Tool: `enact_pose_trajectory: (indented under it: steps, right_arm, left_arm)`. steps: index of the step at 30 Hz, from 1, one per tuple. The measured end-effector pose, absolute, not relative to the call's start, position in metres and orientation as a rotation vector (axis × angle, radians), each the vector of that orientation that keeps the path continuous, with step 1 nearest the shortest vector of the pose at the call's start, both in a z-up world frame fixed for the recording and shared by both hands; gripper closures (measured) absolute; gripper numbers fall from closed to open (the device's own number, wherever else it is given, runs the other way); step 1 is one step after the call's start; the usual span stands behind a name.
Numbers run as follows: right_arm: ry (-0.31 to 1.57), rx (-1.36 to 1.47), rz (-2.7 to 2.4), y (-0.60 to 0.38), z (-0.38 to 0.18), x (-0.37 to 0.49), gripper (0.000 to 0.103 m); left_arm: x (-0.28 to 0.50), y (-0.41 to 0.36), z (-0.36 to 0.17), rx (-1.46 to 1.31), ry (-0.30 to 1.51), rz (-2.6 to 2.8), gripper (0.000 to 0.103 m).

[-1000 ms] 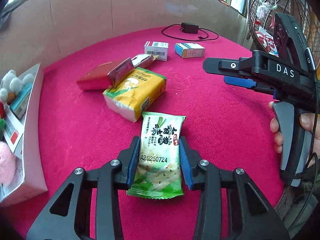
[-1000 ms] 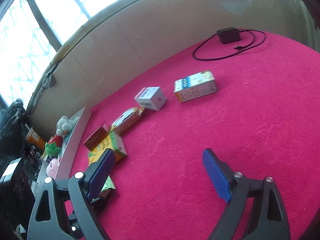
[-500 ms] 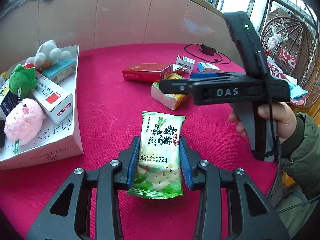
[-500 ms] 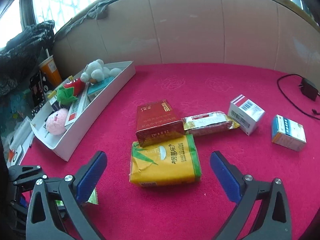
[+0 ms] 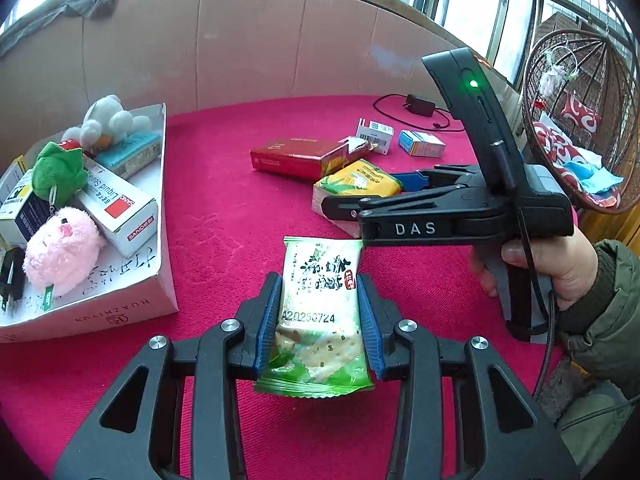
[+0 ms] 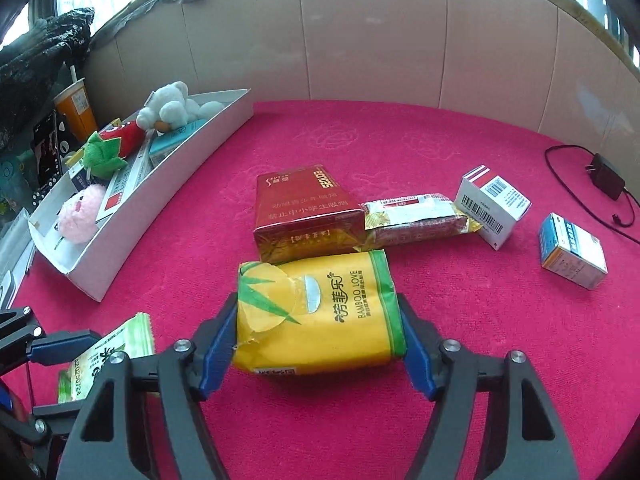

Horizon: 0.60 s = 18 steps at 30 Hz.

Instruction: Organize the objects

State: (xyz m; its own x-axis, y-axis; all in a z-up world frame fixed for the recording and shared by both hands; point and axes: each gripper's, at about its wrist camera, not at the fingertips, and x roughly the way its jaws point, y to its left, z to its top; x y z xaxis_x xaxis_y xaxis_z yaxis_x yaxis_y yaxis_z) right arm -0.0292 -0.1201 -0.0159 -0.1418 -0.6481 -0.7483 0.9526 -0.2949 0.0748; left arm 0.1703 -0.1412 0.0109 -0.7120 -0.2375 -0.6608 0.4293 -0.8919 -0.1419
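Two grips now: our right gripper (image 6: 316, 344) has just closed around the yellow tissue pack (image 6: 316, 312), left gripper (image 5: 320, 320) clamping the green cracker packet (image 5: 320, 312), both ready for the white tray (image 6: 168, 184).

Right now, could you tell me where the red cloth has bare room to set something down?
Bare cloth lies between the white cardboard tray and the red carton, and behind the carton toward the beige wall panels. It is crowded around the yellow tissue pack and carton.
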Motion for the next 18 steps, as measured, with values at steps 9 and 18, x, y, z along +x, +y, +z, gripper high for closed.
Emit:
enact_pose_trajectory:
  steps: [9, 18]
  right_arm:
    - [0.476, 0.699, -1.783, -0.089, -0.001, 0.002, 0.031]
    - [0.455, 0.692, -1.828, -0.081, 0.002, 0.010, 0.031]
  left_arm:
    - [0.181, -0.140, 0.019, 0.830, 0.371, -2.578, 0.066]
    - [0.199, -0.142, 0.027, 0.737, 0.384, -2.579, 0.066]
